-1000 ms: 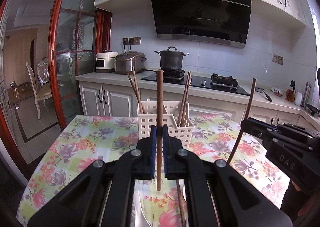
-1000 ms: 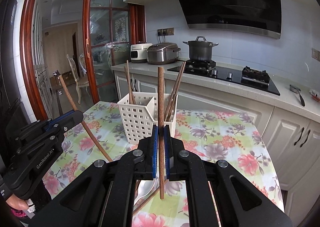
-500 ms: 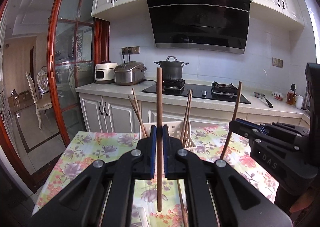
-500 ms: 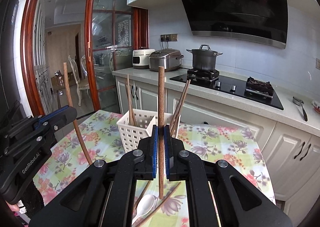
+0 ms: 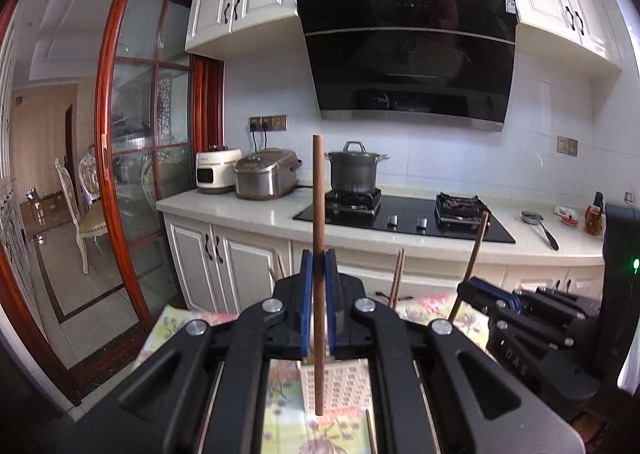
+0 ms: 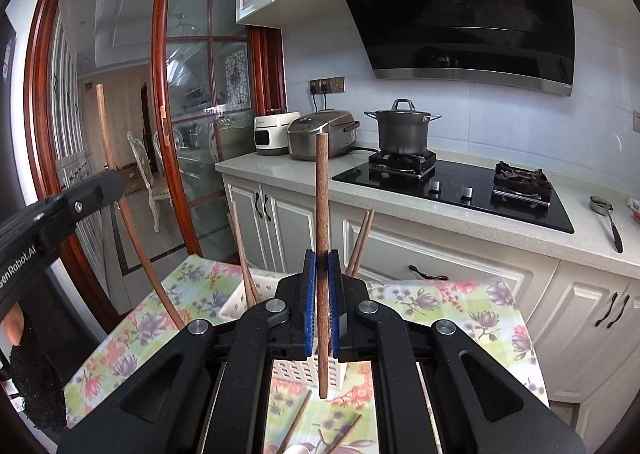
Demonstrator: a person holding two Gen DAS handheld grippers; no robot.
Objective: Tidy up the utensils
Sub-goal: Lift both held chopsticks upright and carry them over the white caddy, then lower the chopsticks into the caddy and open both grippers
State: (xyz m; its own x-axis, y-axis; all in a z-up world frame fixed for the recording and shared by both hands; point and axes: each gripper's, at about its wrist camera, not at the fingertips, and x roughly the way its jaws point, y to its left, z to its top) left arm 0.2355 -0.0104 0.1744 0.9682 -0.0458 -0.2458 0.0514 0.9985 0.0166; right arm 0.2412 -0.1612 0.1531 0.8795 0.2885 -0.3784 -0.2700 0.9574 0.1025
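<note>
Left wrist view: the left gripper (image 5: 319, 274) has its fingers clamped on an upright chopstick (image 5: 319, 213). The white basket (image 5: 340, 386) stands on the desk (image 5: 288, 426), below and just ahead of the chopstick's lower tip.

Right wrist view: the right gripper (image 6: 322, 278) is clamped on a second upright chopstick (image 6: 322, 193); the basket (image 6: 304, 372) lies below and ahead, about equally near both hands.

Two black plastic grippers, left gripper (image 5: 319, 274) and right gripper (image 6: 321, 278), each with blue ribbed pads (image 6: 307, 302) and round silver screws (image 6: 278, 306). White "GenRobot.AI" lettering on one side, "DAS" on the other. Green light on black housing. Black textured glove (image 6: 38, 378).
</note>
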